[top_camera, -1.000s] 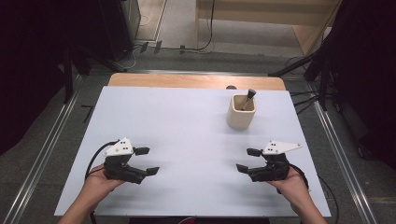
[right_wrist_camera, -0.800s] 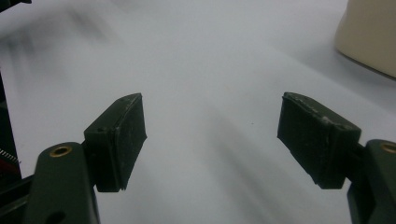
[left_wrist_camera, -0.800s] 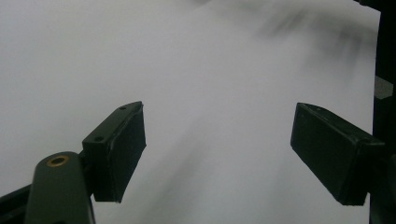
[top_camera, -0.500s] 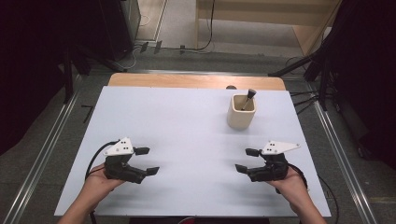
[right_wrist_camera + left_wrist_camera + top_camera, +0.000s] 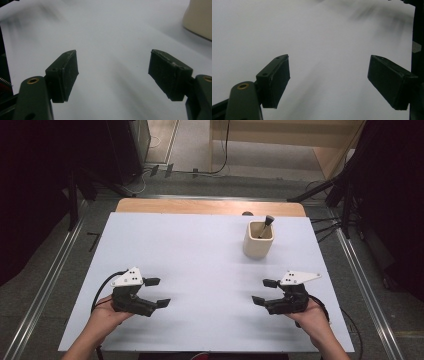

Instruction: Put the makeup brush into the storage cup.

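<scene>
High view: both the left gripper (image 5: 159, 293) and the right gripper (image 5: 263, 291) rest released (nothing grasped) on the surface (image 5: 200, 255); cup (image 5: 258, 241) untouched, work unstarted.

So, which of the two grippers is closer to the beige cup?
The right gripper. It rests on the same side of the table as the beige cup; the left gripper lies across the white sheet, farther away.

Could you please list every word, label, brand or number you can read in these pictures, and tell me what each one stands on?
There are none to read. The cream cup with the dark tool in it is plain, the white table sheet bears no print, and the left gripper and right gripper show no lettering on plates or jaws.
</scene>
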{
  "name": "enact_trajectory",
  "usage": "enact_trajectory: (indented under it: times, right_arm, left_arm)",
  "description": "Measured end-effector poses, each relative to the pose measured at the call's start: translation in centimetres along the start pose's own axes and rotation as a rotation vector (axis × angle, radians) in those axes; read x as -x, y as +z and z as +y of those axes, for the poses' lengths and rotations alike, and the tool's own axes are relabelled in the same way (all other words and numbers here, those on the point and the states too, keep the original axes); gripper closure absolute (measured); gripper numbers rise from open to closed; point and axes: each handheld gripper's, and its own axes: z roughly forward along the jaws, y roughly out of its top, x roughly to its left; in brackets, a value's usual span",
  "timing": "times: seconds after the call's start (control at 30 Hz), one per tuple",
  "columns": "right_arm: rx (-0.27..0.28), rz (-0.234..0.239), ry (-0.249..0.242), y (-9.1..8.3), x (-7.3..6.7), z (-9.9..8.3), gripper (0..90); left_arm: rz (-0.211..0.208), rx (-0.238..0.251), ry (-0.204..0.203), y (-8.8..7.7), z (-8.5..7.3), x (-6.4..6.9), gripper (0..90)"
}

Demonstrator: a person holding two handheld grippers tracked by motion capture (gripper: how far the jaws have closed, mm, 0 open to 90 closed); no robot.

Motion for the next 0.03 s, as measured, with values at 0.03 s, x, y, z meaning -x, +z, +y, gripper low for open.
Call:
enact_trajectory:
  times: [0.03]
  right_arm:
    - [-0.002, -0.002, -0.002, 0.03, 0.02, -0.01, 24.9]
  left_arm:
    - [-0.002, 0.002, -0.002, -0.01, 0.02, 0.00, 18.5]
